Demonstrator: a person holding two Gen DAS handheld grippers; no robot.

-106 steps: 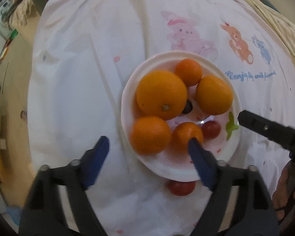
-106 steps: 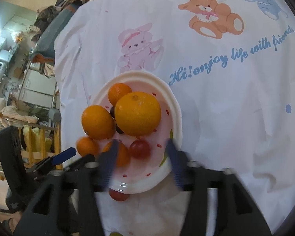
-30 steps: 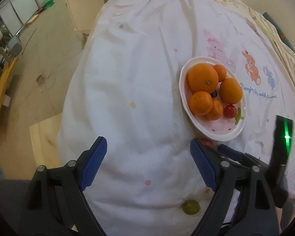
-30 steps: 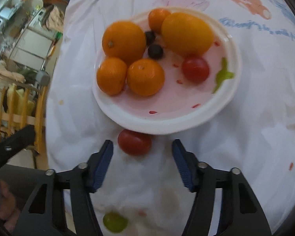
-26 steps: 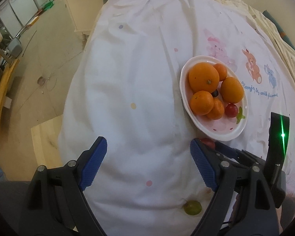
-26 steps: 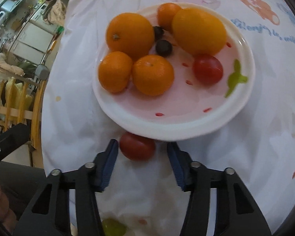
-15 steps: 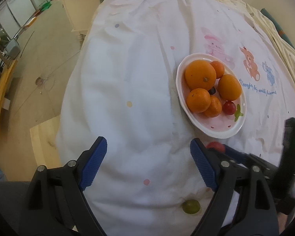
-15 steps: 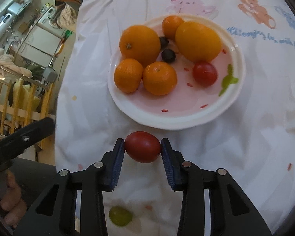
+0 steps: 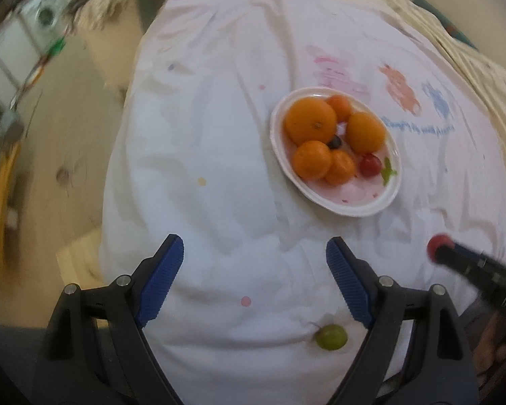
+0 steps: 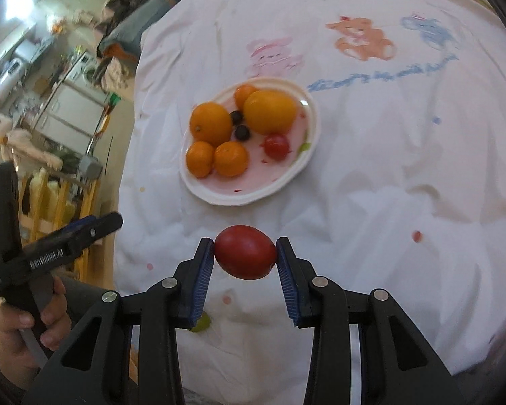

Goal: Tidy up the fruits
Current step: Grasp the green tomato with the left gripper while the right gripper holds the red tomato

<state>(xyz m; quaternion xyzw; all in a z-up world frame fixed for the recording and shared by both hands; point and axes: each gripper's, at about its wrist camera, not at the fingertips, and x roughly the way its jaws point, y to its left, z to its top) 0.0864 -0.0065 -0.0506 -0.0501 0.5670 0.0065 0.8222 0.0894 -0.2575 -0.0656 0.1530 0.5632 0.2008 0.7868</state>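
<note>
Clamping a smooth, oval red tomato [image 10: 245, 252], the right tool [image 10: 245, 256] holds; left tool [image 9: 254, 263] gapes.

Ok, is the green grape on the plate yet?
No, the green grape lies on the white cloth near the left gripper, well short of the plate.

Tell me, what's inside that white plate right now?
The white plate holds five oranges of mixed sizes, one small red tomato and two dark berries. Anything beneath the oranges is hidden.
</note>
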